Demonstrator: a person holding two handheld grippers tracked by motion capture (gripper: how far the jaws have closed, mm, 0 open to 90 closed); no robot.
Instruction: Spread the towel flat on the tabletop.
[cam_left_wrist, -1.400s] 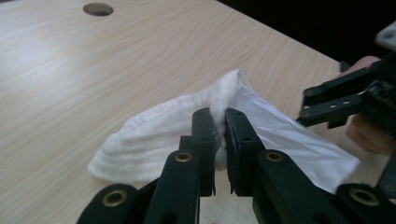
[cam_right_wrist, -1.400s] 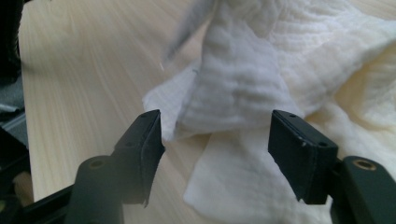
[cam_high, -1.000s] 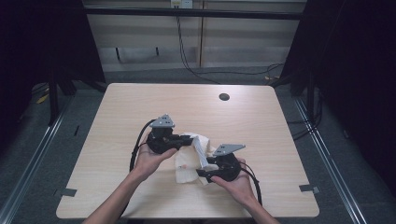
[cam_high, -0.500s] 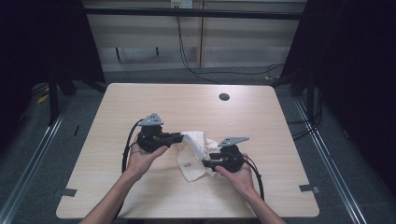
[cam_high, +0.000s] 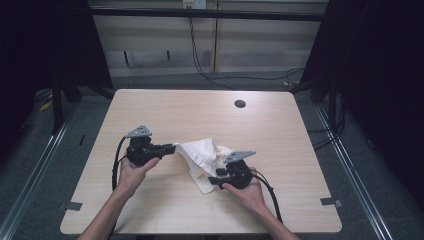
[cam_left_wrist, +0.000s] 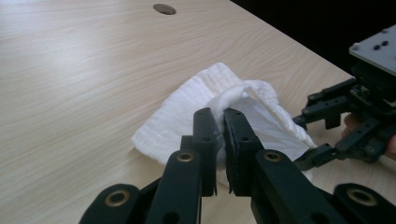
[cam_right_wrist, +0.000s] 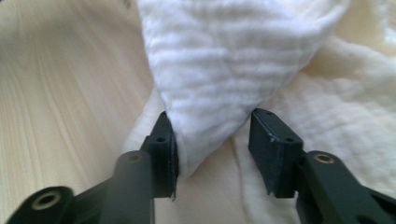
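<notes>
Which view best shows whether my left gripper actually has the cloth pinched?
The left gripper view: the left gripper has its fingers closed on a fold of the white cloth. The high view shows it only small, at the cloth's edge. The right gripper view shows cloth between the right gripper's open fingers.

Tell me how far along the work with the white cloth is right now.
Early to midway, it seems. Done: the left gripper is shut on an edge of the white cloth. In hand: a fold lies between the right gripper's open jaws, not yet pinched. Left: the cloth is crumpled on the table, neither spread flat nor neatly folded.
</notes>
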